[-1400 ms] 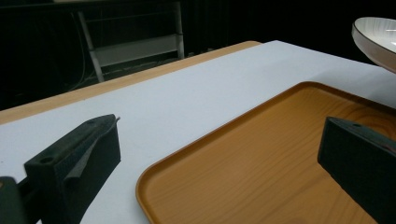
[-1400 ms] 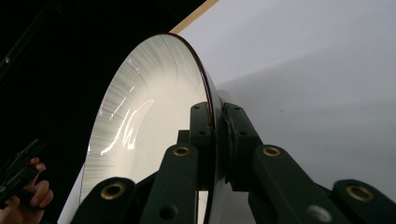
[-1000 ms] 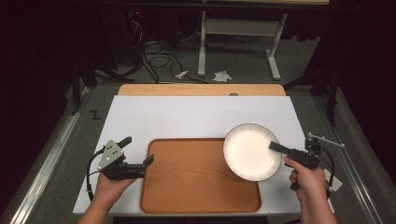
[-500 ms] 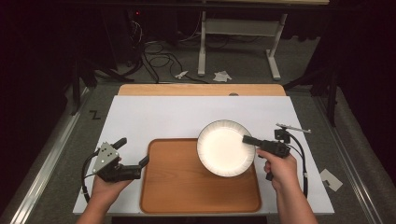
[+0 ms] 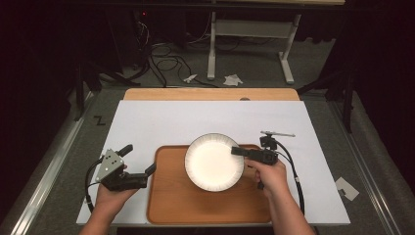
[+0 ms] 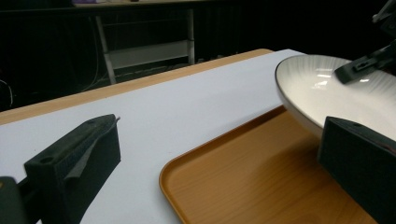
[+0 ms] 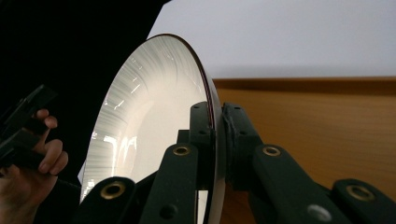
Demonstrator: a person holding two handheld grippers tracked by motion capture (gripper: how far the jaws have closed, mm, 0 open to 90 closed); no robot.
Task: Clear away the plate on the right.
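The right tongs (image 5: 240, 151) are clamped on the rim of the white plate (image 5: 213, 162) at the plate's 3 o'clock edge, seen from the high view. In the right gripper view, the two jaws close on either face of the rim. The plate is above the wooden tray (image 5: 195, 201), over its 12 o'clock half, on the white-covered counter (image 5: 195, 117). The left tongs (image 5: 138, 162) stand apart, holding nothing, at the tray's 9 o'clock edge, apart from the plate.

No legible text, label or number anywhere.
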